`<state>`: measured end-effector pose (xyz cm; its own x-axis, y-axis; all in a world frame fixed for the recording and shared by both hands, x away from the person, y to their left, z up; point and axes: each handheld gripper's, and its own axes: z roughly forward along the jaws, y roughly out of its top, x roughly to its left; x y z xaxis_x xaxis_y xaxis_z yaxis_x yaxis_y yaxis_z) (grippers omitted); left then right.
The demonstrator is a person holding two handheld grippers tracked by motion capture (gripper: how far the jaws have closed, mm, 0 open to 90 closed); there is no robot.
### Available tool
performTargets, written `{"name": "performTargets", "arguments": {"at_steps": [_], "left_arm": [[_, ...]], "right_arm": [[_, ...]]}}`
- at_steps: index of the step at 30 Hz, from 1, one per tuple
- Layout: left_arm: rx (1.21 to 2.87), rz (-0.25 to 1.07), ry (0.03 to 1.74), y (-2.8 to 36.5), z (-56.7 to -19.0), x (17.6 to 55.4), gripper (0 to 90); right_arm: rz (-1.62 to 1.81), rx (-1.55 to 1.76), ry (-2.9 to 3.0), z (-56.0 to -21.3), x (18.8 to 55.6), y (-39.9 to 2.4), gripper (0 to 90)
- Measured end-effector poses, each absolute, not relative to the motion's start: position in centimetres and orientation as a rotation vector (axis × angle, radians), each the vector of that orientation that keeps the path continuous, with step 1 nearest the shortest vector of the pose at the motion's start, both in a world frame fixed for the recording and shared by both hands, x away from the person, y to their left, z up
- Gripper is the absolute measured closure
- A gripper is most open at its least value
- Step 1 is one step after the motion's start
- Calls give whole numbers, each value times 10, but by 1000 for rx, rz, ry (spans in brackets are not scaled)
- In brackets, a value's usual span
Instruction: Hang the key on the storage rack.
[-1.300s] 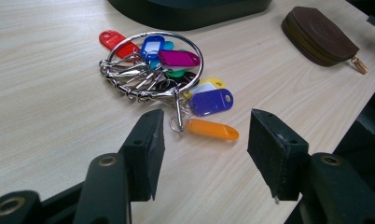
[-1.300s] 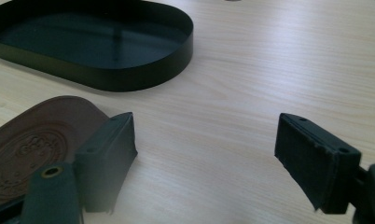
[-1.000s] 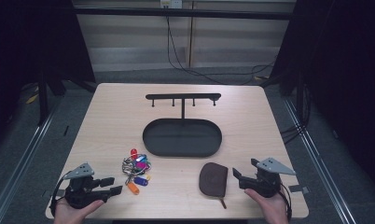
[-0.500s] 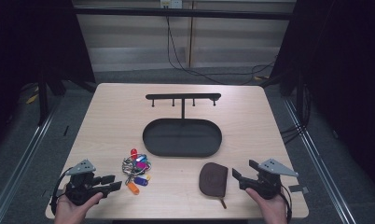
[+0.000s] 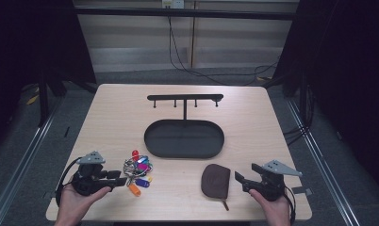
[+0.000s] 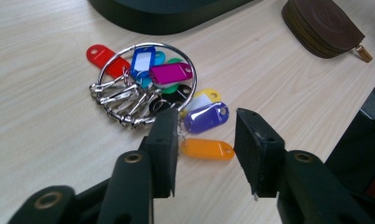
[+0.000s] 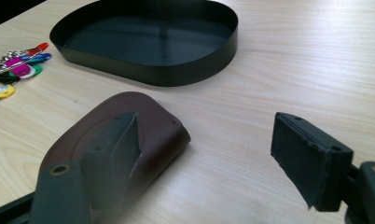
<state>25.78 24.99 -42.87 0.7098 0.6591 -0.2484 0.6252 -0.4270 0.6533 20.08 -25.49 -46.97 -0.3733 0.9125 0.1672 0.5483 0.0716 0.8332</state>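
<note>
- The key ring (image 6: pixel 143 84) with its coloured tags lies flat on the desk (image 5: pixel 121 117), lower left of the high view, just ahead of the left gripper (image 5: pixel 124 179).
- The left fingers (image 6: pixel 163 144) have just been closing; they stand apart, with only the orange tag (image 6: pixel 206 149) between them and nothing pinched.
- The right gripper (image 5: pixel 238 179) rests with fingers spread beside the brown pouch (image 5: pixel 215 180), unheld.
- The black tray (image 5: pixel 184 139) and the hook stand (image 5: pixel 185 99) at centre carry nothing, so I judge the work barely begun: gripping, lifting and placing all remain.
</note>
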Motion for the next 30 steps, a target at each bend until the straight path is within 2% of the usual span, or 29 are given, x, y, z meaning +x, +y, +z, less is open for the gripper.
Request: {"name": "performTargets", "arguments": {"at_steps": [9,12,14,23,25,30], "left_arm": [[2227,67,918,238,-417,266,643],[2283,144,919,229,-413,269,611],[2304,148,902,226,-412,270,632],[2287,92,880,217,-406,282,655],[2308,65,873,215,-407,285,696],[2387,25,882,206,-407,293,679]], "right_arm": [[1199,1465,1959,-471,202,-254,213],[1204,1466,1960,-471,203,-254,206],[1205,1463,1966,-471,203,-254,206],[1177,1455,1991,-472,204,-251,201],[1173,1454,1996,-472,204,-250,201],[1170,1454,2003,-472,204,-250,201]]}}
